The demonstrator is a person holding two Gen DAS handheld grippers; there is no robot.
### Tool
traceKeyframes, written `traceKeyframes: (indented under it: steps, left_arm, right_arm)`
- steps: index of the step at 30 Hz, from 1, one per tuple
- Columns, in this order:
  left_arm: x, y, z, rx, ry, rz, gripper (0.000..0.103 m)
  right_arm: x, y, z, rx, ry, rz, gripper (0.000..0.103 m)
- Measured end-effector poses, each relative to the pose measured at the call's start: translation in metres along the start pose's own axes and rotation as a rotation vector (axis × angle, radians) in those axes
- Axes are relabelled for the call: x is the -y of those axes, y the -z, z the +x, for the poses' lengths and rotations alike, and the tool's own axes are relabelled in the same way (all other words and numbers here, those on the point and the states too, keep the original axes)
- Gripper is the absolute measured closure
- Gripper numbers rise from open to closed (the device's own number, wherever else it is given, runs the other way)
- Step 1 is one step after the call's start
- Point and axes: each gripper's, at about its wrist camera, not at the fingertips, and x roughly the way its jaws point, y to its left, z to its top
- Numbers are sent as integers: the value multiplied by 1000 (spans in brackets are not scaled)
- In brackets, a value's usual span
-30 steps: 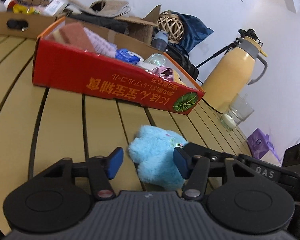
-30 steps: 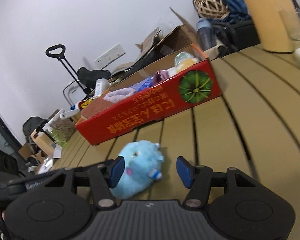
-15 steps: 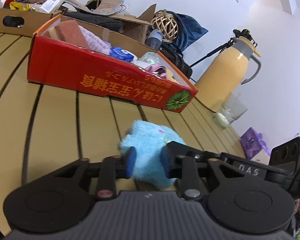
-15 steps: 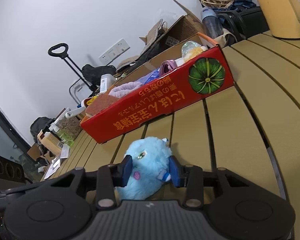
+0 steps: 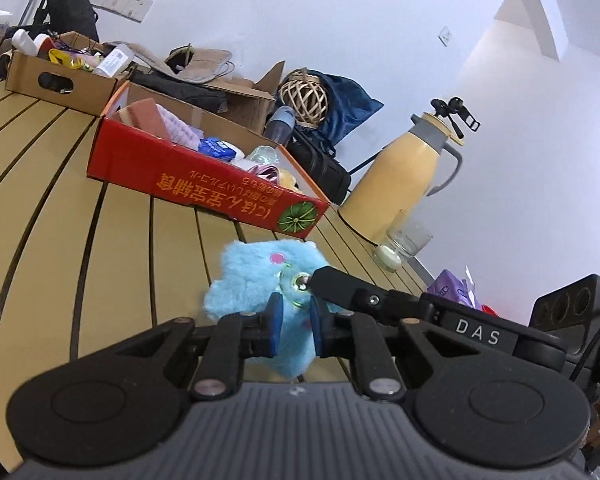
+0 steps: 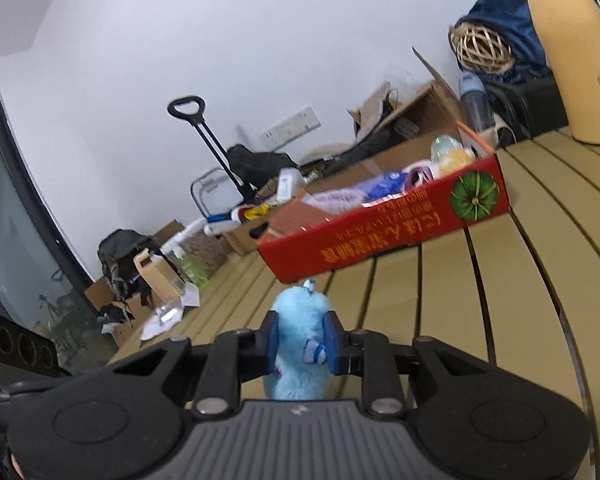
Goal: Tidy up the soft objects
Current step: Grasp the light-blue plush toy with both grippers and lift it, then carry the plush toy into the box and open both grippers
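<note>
A fluffy light-blue plush toy (image 5: 256, 280) is pinched from two sides above the slatted wooden table. My left gripper (image 5: 294, 326) is shut on its lower part. My right gripper (image 6: 300, 342) is shut on it too, and one of its black fingers (image 5: 352, 292) shows across the toy's face in the left wrist view. The toy also shows in the right wrist view (image 6: 300, 316). Behind it lies a red cardboard box (image 5: 204, 188) holding several soft items, seen too in the right wrist view (image 6: 384, 240).
A yellow thermos jug (image 5: 400, 176) and a glass with a candle (image 5: 404, 242) stand right of the red box. A brown cardboard box (image 5: 60, 76) of clutter sits at the table's far left. Bags and a wicker ball (image 5: 304, 96) lie behind.
Both grippers went from open around the toy to shut on it. The toy has been lifted off the table and both views have tilted upward.
</note>
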Motion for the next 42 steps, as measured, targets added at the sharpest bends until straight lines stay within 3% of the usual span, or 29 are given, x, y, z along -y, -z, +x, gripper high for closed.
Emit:
traceKeyframes:
  steps: [4, 6, 7, 11, 15, 16, 17, 20, 24, 25, 28, 32, 36, 38, 42]
  left_arm:
    - [-11, 17, 3, -27, -55, 5, 84]
    - [-14, 26, 3, -26, -117, 18, 64]
    - [-16, 28, 4, -24, -138, 11, 50]
    - [-28, 24, 19, -55, -126, -43, 33]
    - [-25, 18, 42, -91, -119, -21, 33]
    - [-24, 18, 47, -104, -107, -18, 39]
    - [-22, 18, 52, -118, -96, -12, 52]
    - [-19, 21, 57, -120, -56, -28, 59]
    - [-17, 22, 57, -113, -48, -25, 61]
    - [-17, 22, 57, -115, -43, -18, 62]
    - [-23, 17, 56, -121, -9, -36, 66]
    - [-36, 4, 55, -124, 29, -90, 71]
    - [-41, -37, 54, -65, 79, -118, 73]
    - [-45, -71, 63, -38, 102, -102, 73]
    - [-55, -139, 104, -22, 79, -73, 74]
  right_arm:
    - [2, 9, -1, -6, 42, -13, 82]
    - [13, 16, 5, -30, 58, 18, 82]
    - [20, 20, 6, -33, 62, 42, 83]
    - [40, 25, 9, -36, 47, 135, 85]
    - [52, 26, 12, -57, 90, 140, 89]
    - [55, 25, 12, -60, 90, 146, 91]
    - [58, 24, 12, -65, 90, 147, 91]
    - [60, 21, 13, -86, 93, 139, 88]
    - [73, 18, 16, -103, 50, 198, 88]
    - [76, 17, 18, -109, 33, 217, 86]
    - [79, 15, 24, -126, 28, 247, 67]
    - [76, 12, 32, -125, -10, 244, 70]
    - [70, -9, 42, -82, -56, 251, 71]
    - [62, -32, 47, -44, -71, 207, 71]
    - [56, -93, 83, 3, -50, 133, 72]
